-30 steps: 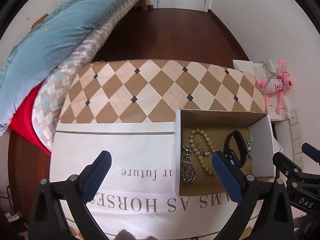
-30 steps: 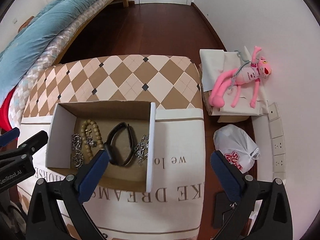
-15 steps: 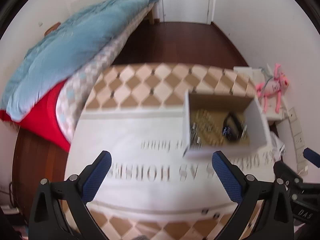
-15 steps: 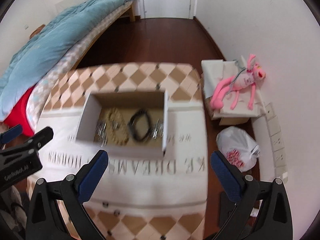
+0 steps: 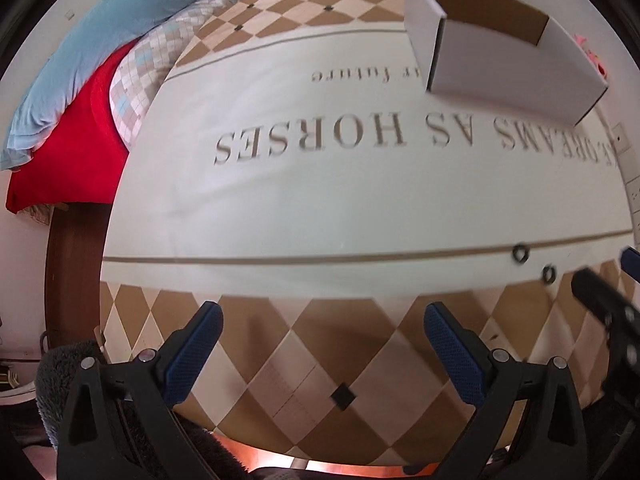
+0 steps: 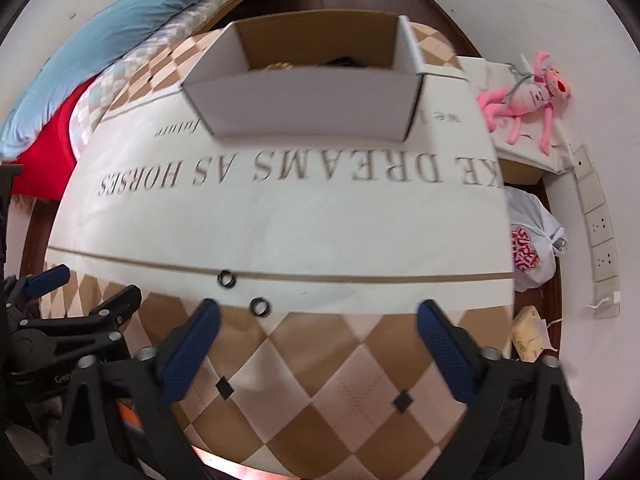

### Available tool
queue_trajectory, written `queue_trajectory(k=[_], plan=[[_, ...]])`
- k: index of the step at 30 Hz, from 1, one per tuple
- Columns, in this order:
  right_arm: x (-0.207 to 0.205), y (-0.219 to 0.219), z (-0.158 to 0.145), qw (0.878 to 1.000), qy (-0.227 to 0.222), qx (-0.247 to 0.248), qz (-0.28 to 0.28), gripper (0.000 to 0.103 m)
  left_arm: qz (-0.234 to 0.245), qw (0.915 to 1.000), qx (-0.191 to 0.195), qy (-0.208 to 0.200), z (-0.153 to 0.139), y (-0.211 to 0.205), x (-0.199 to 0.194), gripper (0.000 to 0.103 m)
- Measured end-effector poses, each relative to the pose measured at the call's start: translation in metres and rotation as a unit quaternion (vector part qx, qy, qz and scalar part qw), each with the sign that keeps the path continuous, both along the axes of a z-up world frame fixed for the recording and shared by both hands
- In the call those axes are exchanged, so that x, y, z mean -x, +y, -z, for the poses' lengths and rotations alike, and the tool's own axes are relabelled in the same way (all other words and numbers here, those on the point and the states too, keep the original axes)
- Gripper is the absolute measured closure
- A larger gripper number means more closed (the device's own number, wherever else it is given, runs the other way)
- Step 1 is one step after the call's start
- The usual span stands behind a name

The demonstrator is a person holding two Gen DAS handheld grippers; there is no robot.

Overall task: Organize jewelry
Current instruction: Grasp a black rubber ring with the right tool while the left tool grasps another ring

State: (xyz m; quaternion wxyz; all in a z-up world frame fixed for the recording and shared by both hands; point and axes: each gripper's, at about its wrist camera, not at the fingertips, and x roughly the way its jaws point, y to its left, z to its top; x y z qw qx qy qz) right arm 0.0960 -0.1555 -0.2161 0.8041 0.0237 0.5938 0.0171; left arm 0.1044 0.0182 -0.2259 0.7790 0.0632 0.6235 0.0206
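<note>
Two small black rings (image 6: pixel 226 278) (image 6: pixel 260 306) lie on a desk (image 6: pixel 280 216) draped in a cream lettered cloth. Left gripper (image 5: pixel 320 348) hangs released and empty, the rings off to its right. Right gripper (image 6: pixel 316 344), nearer, is closing its jaws on nothing; the rings lie just beyond its left jaw. A cardboard box (image 6: pixel 304 108) holding other jewelry sits well beyond.

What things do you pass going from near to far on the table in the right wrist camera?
Right gripper, its jaws closing on nothing → nearer black ring → farther black ring → printed words → cardboard box.
</note>
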Motion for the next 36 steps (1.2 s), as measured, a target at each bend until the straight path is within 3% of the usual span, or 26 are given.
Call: queue_trajectory(k=[1,4,12,14,15,19,23,31,33,35,36], plan=[[0.002,0.003,0.003,1.0,0.0,-0.005,-0.003,0.031,0.0,1.0,-0.003,0.0,0.003,0.001,0.003,0.0],[0.002,0.013,0.009,1.0,-0.001,-0.014,-0.011,0.045,0.003,0.9997,-0.025,0.006,0.01,0.003,0.005,0.0],[0.005,0.033,0.022,1.0,-0.004,-0.002,-0.029,0.058,-0.001,0.9994,-0.034,-0.006,0.01,0.006,0.01,0.0],[0.006,0.036,0.022,0.999,-0.011,0.014,-0.033,0.073,-0.006,0.9995,-0.031,-0.007,0.01,0.007,0.009,0.0],[0.007,0.035,0.022,0.999,-0.012,0.01,-0.034,0.089,-0.009,0.9996,-0.028,-0.007,0.01,0.007,0.008,0.0],[0.008,0.02,0.018,0.999,-0.017,-0.025,-0.01,0.091,-0.011,0.9995,-0.029,-0.004,0.008,0.009,0.0,0.0],[0.008,-0.007,0.007,0.998,-0.027,-0.057,0.027,0.091,0.001,0.9997,0.0,-0.024,-0.009,-0.011,-0.004,0.0],[0.004,-0.053,-0.002,0.995,-0.034,-0.055,0.074,0.091,0.052,0.9977,0.041,-0.015,-0.009,-0.072,-0.014,0.002],[0.005,-0.06,-0.002,0.994,-0.032,-0.057,0.083,0.091,0.064,0.9966,0.049,-0.016,-0.008,-0.085,-0.013,0.012],[0.006,-0.067,-0.002,0.994,-0.032,-0.058,0.09,0.091,0.072,0.9959,0.054,-0.012,-0.007,-0.093,-0.012,0.03],[0.007,-0.07,-0.002,0.993,-0.032,-0.06,0.093,0.091,0.076,0.9954,0.057,-0.01,-0.006,-0.097,-0.012,0.033]])
